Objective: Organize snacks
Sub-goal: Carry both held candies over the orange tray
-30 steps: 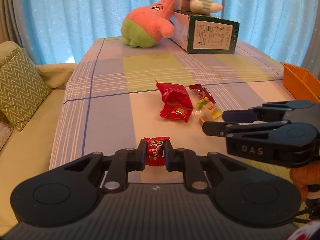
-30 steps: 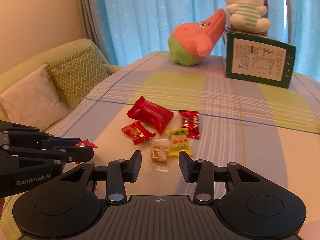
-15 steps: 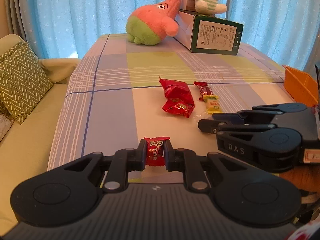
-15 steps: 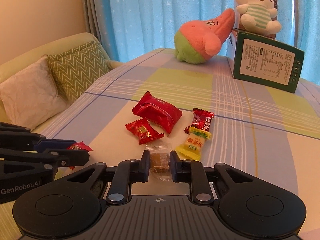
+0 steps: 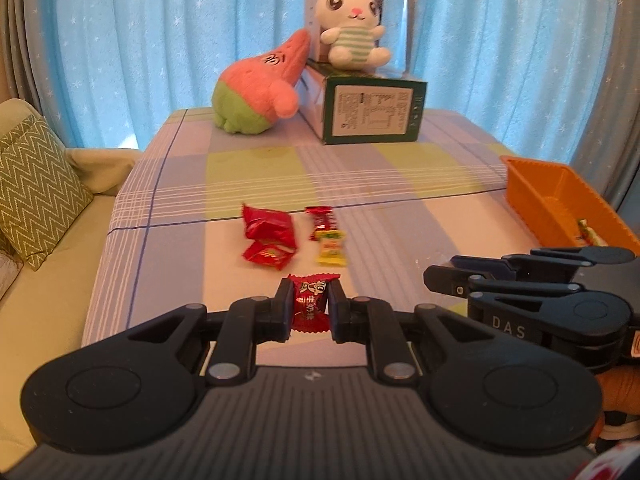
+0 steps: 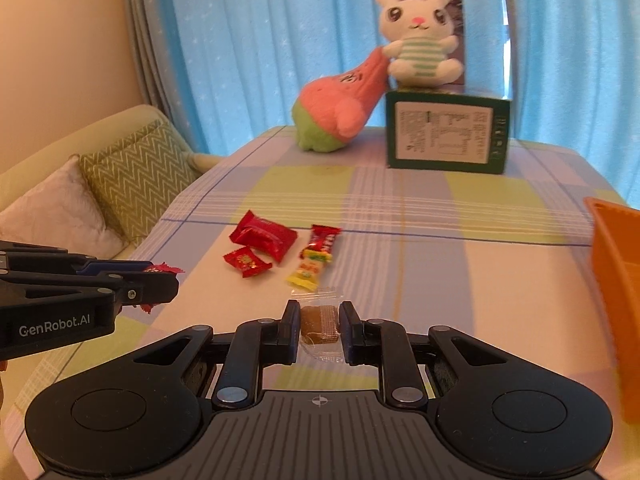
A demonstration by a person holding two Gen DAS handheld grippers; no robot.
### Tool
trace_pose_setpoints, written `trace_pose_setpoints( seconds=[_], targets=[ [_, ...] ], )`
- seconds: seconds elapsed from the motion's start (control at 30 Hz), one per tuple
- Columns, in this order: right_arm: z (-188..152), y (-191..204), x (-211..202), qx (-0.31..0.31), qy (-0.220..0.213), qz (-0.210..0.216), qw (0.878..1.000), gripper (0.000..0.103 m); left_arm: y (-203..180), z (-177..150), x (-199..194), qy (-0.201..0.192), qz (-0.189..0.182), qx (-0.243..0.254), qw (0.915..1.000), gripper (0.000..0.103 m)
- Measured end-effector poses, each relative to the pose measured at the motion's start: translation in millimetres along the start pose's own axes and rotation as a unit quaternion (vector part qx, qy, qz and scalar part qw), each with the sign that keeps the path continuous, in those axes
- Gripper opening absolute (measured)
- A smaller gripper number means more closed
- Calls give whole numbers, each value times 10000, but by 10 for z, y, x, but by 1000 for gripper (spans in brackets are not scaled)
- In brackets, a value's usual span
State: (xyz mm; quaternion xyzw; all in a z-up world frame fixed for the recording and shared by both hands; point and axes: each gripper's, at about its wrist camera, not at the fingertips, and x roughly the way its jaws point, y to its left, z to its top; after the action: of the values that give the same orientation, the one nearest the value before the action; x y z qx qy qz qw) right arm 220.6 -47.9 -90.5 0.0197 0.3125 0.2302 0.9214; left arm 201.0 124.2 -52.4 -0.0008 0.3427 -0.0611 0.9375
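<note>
Orange plastic tray point(image 6: 612, 300) lies at three o'clock of right gripper point(image 6: 319, 326), nearer than to left gripper point(image 5: 310, 307). Clear-wrapped brown candy point(image 6: 319, 322) is clamped in right jaws; small red-wrapped candy point(image 5: 310, 300) is clamped in left. Tray's long axis runs toward twelve o'clock.

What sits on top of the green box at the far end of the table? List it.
A white plush bunny in a striped shirt sits on the green box, with an upright carton behind it. The pink star plush leans against the box's side. The bunny covers the carton's front.
</note>
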Motion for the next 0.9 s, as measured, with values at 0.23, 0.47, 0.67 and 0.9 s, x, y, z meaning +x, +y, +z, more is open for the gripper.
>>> trace_pose_setpoints(
  seconds=[0.23, 0.47, 0.67, 0.9],
  targets=[
    [-77, -298, -556, 203, -81, -224, 9995, 21, -452, -22, -285, -61, -172, -60, 9998, 16],
    [-182, -519, -984, 389, -131, -415, 9983, 21, -833, -100, -455, -37, -337, -150, 9993, 16],
    [-264, -701, -1246, 534, -137, -599, 9967, 21, -1111, -163, -500, 31, -474, -196, 9987, 16],
    [-328, -930, -1470, 652, -173, -789, 9946, 21, -1401, -155, -498, 45, -647, -137, 9978, 16]
  ],
)
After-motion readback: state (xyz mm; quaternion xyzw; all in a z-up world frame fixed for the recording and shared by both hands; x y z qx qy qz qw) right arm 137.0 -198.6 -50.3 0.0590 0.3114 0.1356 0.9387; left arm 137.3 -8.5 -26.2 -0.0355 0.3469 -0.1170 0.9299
